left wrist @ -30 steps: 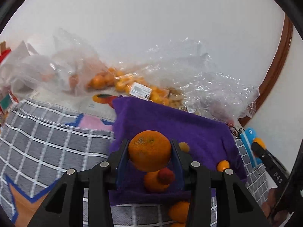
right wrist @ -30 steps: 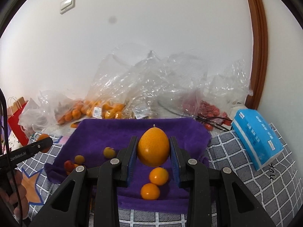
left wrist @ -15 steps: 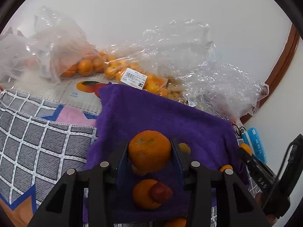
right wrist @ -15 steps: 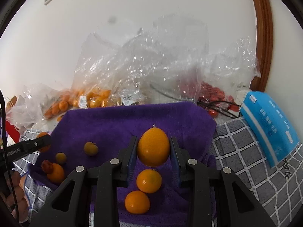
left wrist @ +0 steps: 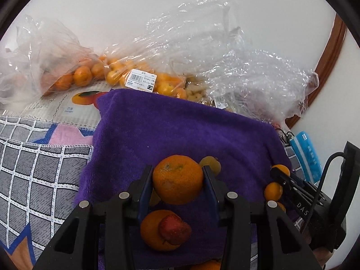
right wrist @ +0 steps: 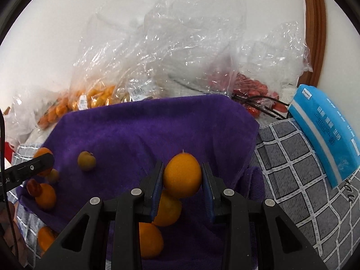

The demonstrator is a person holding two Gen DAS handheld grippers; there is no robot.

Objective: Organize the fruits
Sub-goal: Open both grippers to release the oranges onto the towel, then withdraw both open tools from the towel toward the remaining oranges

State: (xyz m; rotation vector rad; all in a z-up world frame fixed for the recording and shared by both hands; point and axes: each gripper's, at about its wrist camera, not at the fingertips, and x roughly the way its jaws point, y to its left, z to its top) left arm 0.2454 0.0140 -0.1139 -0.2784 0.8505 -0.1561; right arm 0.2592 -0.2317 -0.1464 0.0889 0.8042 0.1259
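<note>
Left gripper [left wrist: 178, 180]: jaws were closed on a mandarin [left wrist: 177, 178], one pad pressed against each side of the fruit.
Mandarin: rough, darker orange skin; it was held clear above the purple towel [left wrist: 180, 130].
Below the left jaws: an orange fruit [left wrist: 150, 231] lay on the towel with a small red fruit [left wrist: 174, 226] resting against it.
Behind the left jaws: a small yellow fruit [left wrist: 211, 163] lay on the towel, just beyond the right-hand finger.
Right of the left jaws: the right gripper's black body [left wrist: 315, 204] was in view, with small orange fruits [left wrist: 273, 191] beside its tip.
Right gripper [right wrist: 182, 180]: jaws were closed on a smooth orange [right wrist: 182, 175], gripped on both sides.
Smooth orange: bright skin with a small stem point at the top; it was held above the towel [right wrist: 157, 130].
Below the right jaws: two oranges [right wrist: 167, 209] lay on the towel in a line toward the camera, the nearer one [right wrist: 149, 239] partly hidden by the left finger.
Left of the right jaws: a small yellowish fruit [right wrist: 86, 160] lay alone on the towel; further left, the left gripper's tip [right wrist: 31, 168] was seen near an orange and a red fruit [right wrist: 33, 186].
Ahead of both jaws: clear plastic bags [right wrist: 168, 51] of fruit stood against the wall, past the far edge of the towel.
Right of the right jaws: a blue tissue pack [right wrist: 324, 130] lay on the grey checked cloth [right wrist: 299, 180].
</note>
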